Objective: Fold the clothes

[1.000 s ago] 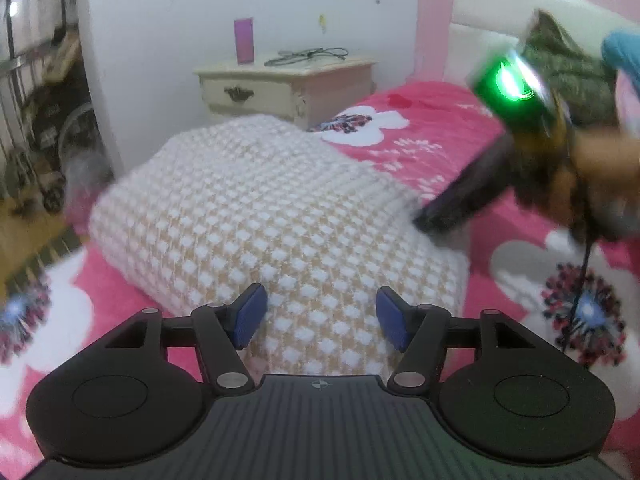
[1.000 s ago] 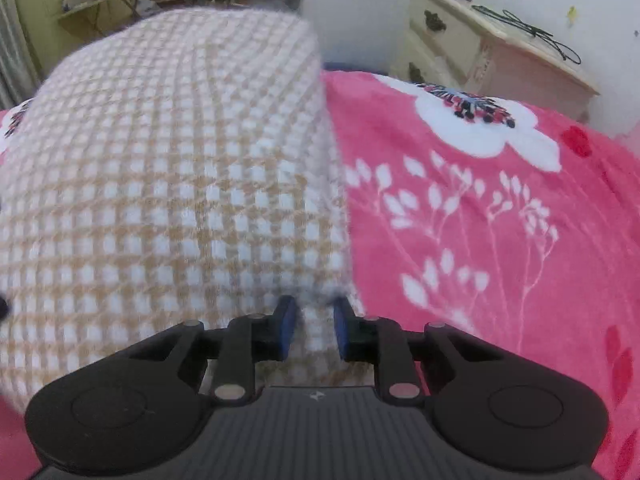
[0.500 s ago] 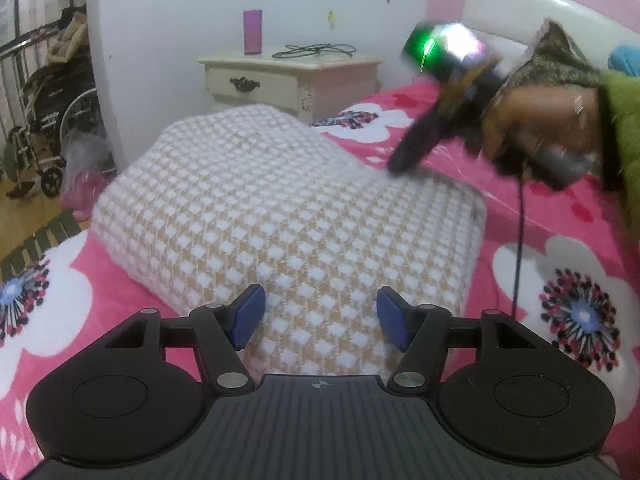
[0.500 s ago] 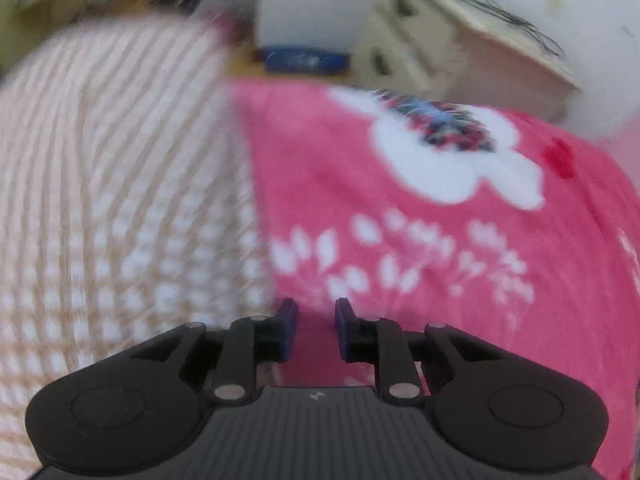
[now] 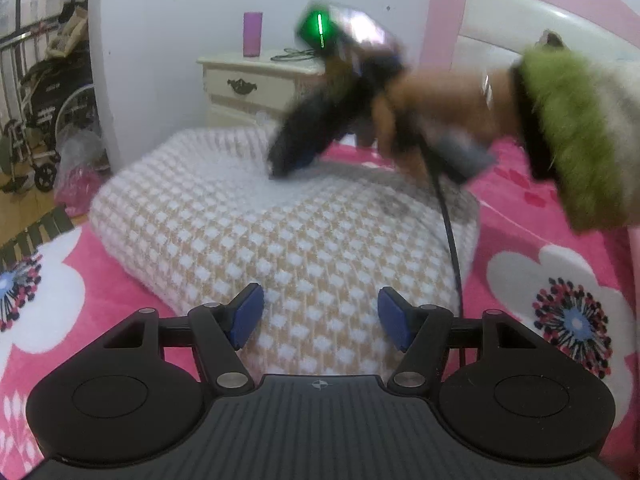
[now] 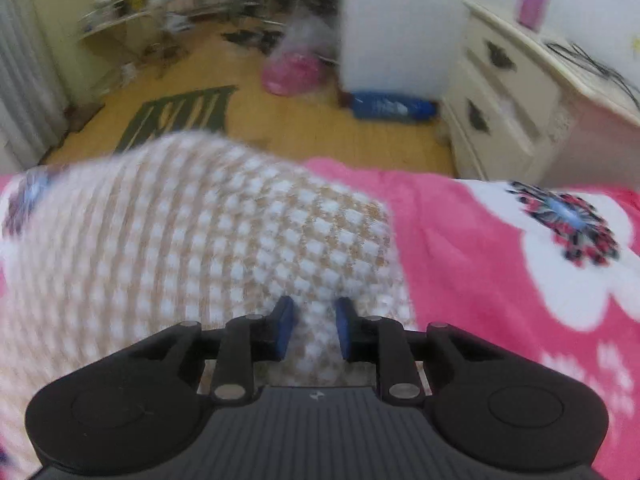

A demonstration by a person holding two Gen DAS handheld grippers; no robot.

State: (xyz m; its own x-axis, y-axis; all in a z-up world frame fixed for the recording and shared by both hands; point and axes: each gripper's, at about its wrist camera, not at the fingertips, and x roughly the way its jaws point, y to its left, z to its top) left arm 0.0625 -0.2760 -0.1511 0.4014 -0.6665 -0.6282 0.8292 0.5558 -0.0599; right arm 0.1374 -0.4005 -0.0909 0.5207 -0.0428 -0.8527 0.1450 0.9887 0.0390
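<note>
Left gripper [image 5: 320, 316] sat at bottom centre of the left wrist view, blue pads spread wide, nothing between them; near edge of the folded checkered garment [image 5: 280, 240] lay just past the tips. The garment, white and tan knit, was a thick folded bundle filling the middle of that frame, resting on the pink floral blanket [image 5: 560, 288].

Right gripper [image 6: 313, 328] at bottom centre of its own view: pads apart with a narrow gap, garment [image 6: 200, 248] surface showing behind and between them. Couldn't tell if it touched the cloth; not clamped on anything visible. In the left view the right gripper [image 5: 294, 160] was blurred, in the upper middle, tips down at the far top of the bundle, held by the right hand [image 5: 436, 108] with a green fuzzy cuff [image 5: 572, 128] on the right side. Black cable [image 5: 450, 240] dropped from it across the garment.

Further back: cream nightstand [image 5: 256, 80] with purple cup [image 5: 253, 34] in the upper middle, wheelchair [image 5: 48, 108] at left edge, pink headboard [image 5: 500, 20] upper right. Right view showed wood floor [image 6: 280, 120] and striped mat [image 6: 176, 116] upper left.
</note>
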